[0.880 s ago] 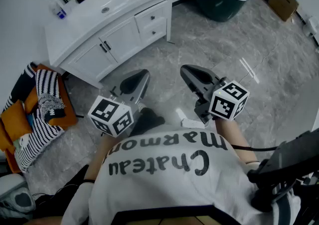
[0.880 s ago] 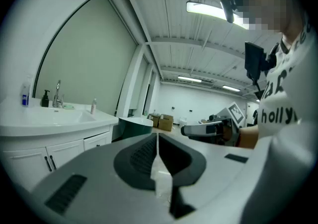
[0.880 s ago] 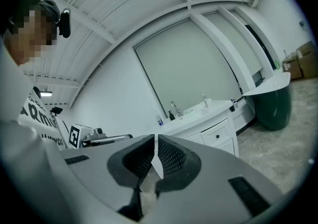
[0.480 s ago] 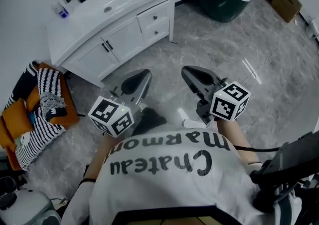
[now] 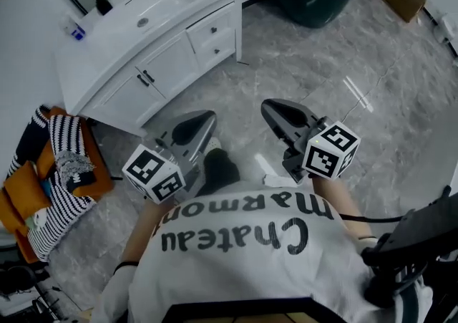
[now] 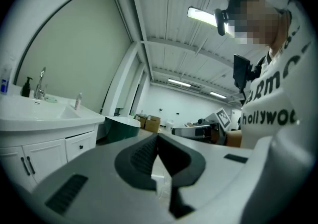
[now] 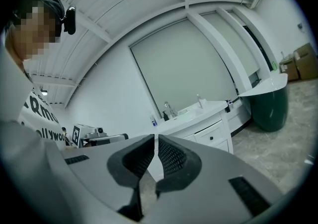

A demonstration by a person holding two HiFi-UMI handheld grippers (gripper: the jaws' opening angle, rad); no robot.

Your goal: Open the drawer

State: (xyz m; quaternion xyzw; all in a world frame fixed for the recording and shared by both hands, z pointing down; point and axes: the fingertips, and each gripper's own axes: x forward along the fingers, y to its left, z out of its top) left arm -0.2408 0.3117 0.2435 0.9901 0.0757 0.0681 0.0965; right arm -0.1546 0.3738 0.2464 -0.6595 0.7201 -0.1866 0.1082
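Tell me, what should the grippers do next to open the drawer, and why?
Probably carry the right gripper forward toward the top drawer of the vanity. The drawer looks shut, and the gripper hangs well short of it over the floor, jaws together with nothing between them, so it cannot pull anything from here.

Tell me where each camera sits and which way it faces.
Head view: on the head, looking steeply down; vanity ahead, shirt, left hand-held gripper and right hand-held gripper below.
Left gripper view: along its shut jaws; vanity left, torso right.
Right gripper view: along its shut jaws; vanity ahead, torso left.
Shared: all show the vanity.
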